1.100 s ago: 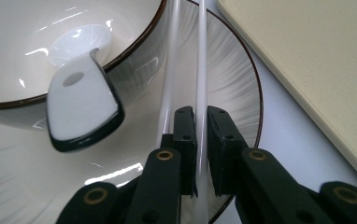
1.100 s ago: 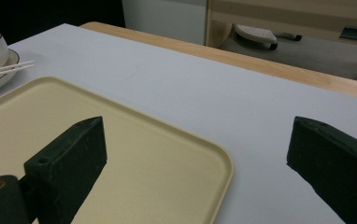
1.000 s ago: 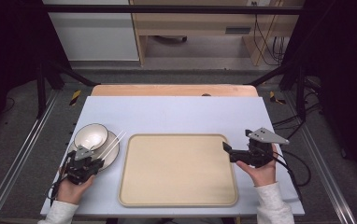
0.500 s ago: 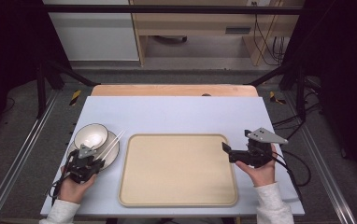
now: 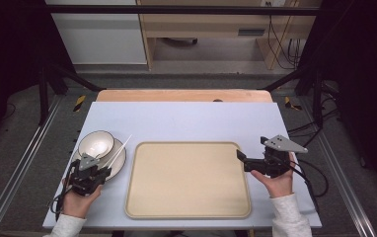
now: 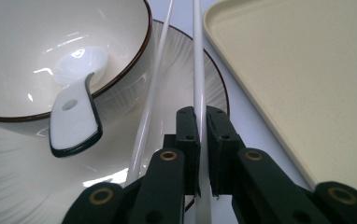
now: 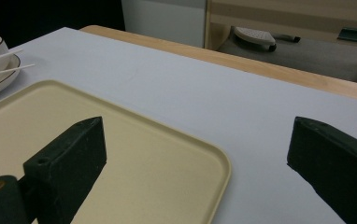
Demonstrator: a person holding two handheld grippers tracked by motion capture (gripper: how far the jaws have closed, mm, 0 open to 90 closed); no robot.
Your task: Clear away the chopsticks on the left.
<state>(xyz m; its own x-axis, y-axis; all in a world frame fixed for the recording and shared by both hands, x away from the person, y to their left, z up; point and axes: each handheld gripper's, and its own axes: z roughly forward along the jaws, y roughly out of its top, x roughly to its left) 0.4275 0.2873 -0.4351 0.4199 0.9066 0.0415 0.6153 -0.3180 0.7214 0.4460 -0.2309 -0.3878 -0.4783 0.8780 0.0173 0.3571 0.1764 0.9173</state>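
Chopstick (image 6: 198,70) now pinched: left gripper (image 6: 203,140) has its jaws pressed onto one white stick, which runs straight up between the pads and out past the tips. Against the frames a second and half a second ago, the left hand has barely shifted at the near edge of the plate (image 6: 17,186) and the clamp was already near full closure, so the change is small: the last bit of squeeze is done and the grip looks settled.

Second chopstick (image 6: 154,79) lies just outside the left jaw, free, leaning over the plate and close along the bowl (image 6: 120,70) wall. Spoon (image 6: 74,112) sits in the bowl, handle hooked over the rim, further off to that same side. Tray (image 6: 307,70) is off the other jaw, apart from the plate.

Right gripper (image 7: 195,158) hasn't moved over the same second. Jaws spread wide, nothing between them; the near corner of the tray lies below the gap, bare table beyond.

My read: pickup of the first stick is effectively done, lift is next. Risk: only one stick is caught, so a second grab is needed for the other one. The thin stick is held near its end, so it may pivot in the pads on lift, and it could drag its neighbour or knock the bowl.
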